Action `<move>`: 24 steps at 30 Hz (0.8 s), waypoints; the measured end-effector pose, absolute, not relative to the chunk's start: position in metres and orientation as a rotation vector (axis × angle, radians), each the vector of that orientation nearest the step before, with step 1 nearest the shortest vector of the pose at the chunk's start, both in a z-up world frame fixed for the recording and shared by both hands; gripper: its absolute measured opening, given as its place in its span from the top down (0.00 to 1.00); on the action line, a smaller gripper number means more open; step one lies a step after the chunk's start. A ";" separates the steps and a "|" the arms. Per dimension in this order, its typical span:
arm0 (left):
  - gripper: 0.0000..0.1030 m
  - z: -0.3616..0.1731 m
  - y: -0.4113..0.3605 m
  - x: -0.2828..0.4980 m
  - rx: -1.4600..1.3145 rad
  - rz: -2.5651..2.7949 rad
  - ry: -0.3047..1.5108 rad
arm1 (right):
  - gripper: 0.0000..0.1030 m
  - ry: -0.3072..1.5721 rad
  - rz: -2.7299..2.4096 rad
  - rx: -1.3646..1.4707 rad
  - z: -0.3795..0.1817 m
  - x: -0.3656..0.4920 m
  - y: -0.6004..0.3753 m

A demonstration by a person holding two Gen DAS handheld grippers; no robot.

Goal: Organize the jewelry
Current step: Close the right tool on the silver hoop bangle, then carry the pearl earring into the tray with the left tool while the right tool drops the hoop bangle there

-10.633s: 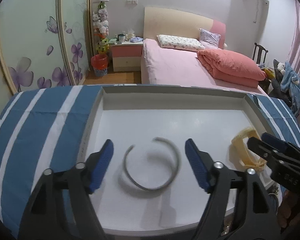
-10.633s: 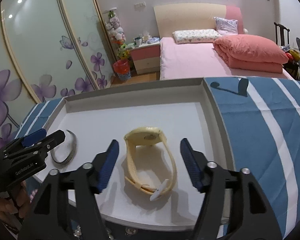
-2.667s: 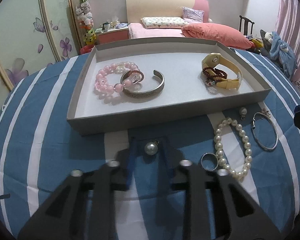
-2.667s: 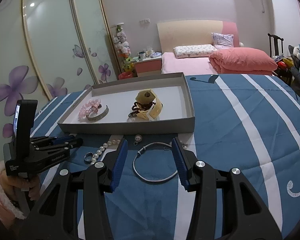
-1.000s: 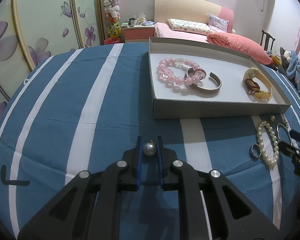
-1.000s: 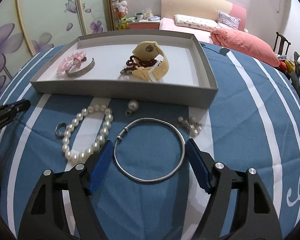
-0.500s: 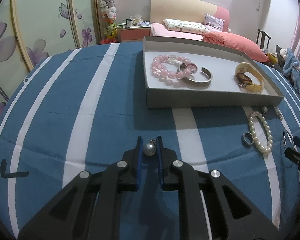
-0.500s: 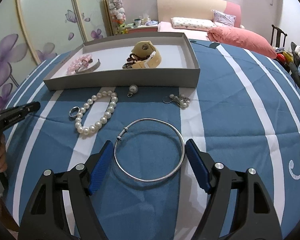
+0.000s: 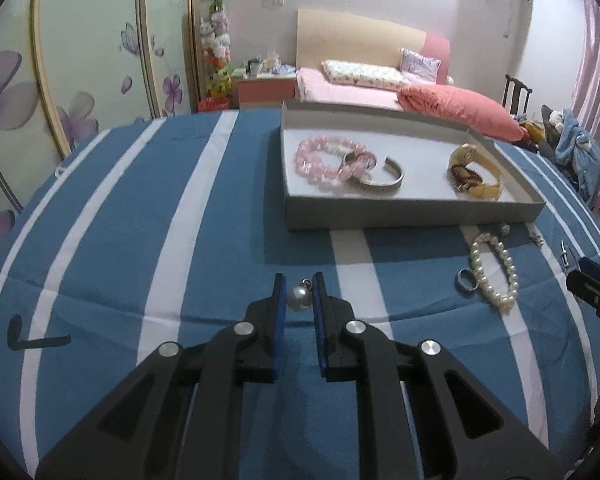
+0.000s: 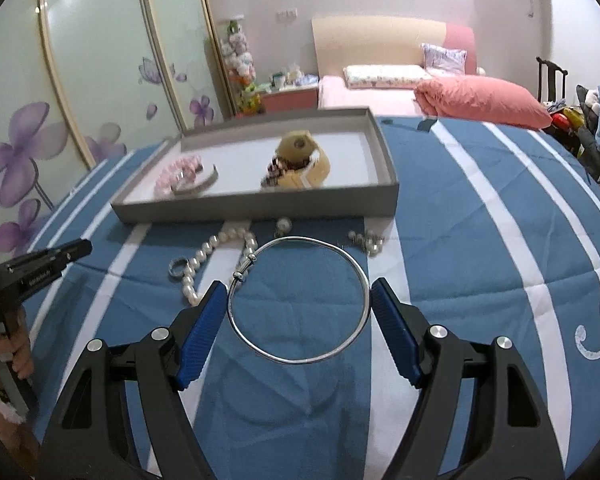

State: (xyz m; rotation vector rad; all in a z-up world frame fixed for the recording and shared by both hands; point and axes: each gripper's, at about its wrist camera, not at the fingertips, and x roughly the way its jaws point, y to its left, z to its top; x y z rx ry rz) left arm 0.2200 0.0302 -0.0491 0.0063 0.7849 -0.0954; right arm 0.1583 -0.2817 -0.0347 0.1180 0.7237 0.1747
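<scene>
My left gripper (image 9: 298, 286) is shut on a pearl pendant (image 9: 297, 297) and holds it above the blue striped cloth, left of and in front of the grey tray (image 9: 414, 216). The tray holds a pink bead bracelet (image 9: 324, 158), a silver cuff (image 9: 380, 182) and a yellow watch (image 9: 478, 170). My right gripper (image 10: 298, 292) is shut on a thin silver bangle (image 10: 300, 300), held across its width above the cloth in front of the tray (image 10: 260, 210). A pearl bracelet (image 10: 212, 254), a ring (image 10: 177, 269), a second pearl pendant (image 10: 283, 225) and pearl earrings (image 10: 366, 242) lie on the cloth.
The table is covered by a blue cloth with white stripes (image 9: 120, 240). A bed with a pink quilt (image 9: 456, 108), a nightstand (image 9: 266, 86) and sliding wardrobe doors (image 9: 80, 60) stand behind. The left gripper shows at the left edge of the right wrist view (image 10: 44, 268).
Both grippers have risen and drawn back from the tray, each carrying its piece. The bangle has left the cloth in my right gripper. The pearl pendant stays clamped in my left gripper.
</scene>
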 end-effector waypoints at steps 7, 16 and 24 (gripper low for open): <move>0.86 -0.028 0.018 0.204 0.047 -0.105 0.673 | 0.28 0.580 0.159 0.133 -0.014 0.148 -0.284; 0.87 -0.007 0.014 0.194 0.035 -0.098 0.591 | 0.28 0.385 0.137 0.112 0.010 0.131 -0.281; 0.87 0.013 0.004 0.186 0.033 -0.077 0.492 | 0.28 0.276 0.121 0.085 0.023 0.133 -0.273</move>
